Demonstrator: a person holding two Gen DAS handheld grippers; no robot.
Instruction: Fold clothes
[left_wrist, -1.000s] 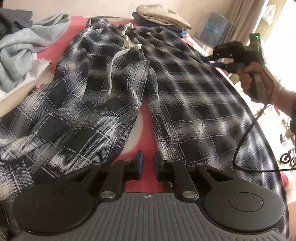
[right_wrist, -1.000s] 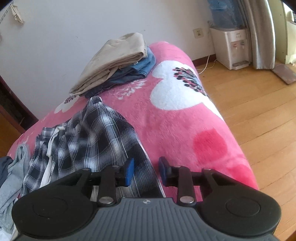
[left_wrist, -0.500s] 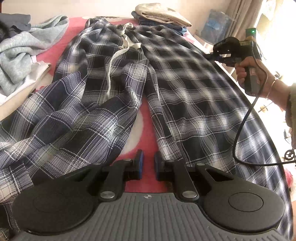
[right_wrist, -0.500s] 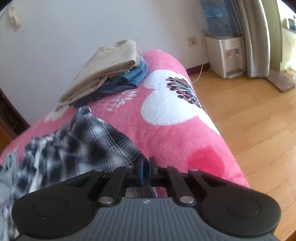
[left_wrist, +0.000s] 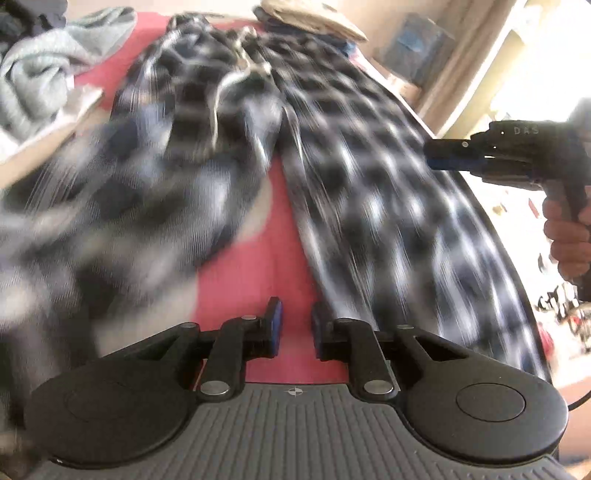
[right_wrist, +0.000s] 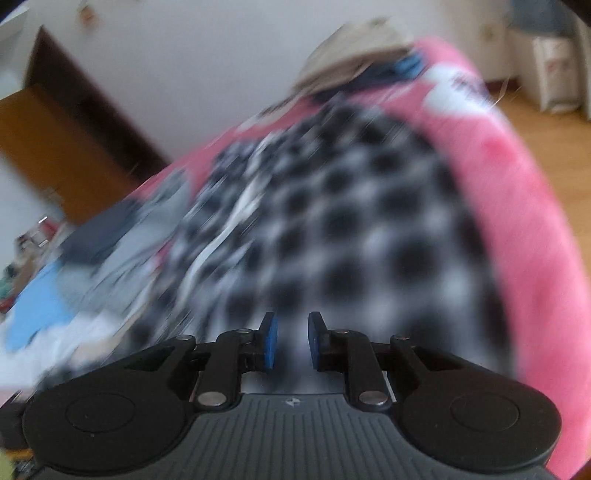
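From the left wrist, the checked pants lie spread on the pink blanket, and the left gripper hangs above the blanket between the legs, fingers apart and empty. From the right wrist, the right gripper hangs over the blurry pants, fingers apart and empty.

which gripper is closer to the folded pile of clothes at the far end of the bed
Right. The right gripper hangs over the plaid trousers' outer edge, further up the bed toward the folded pile. The left gripper sits back at the trouser legs' lower end.

One pair of black-and-white plaid cotton trousers; one grey fleece garment, upper left; two black two-finger grippers.
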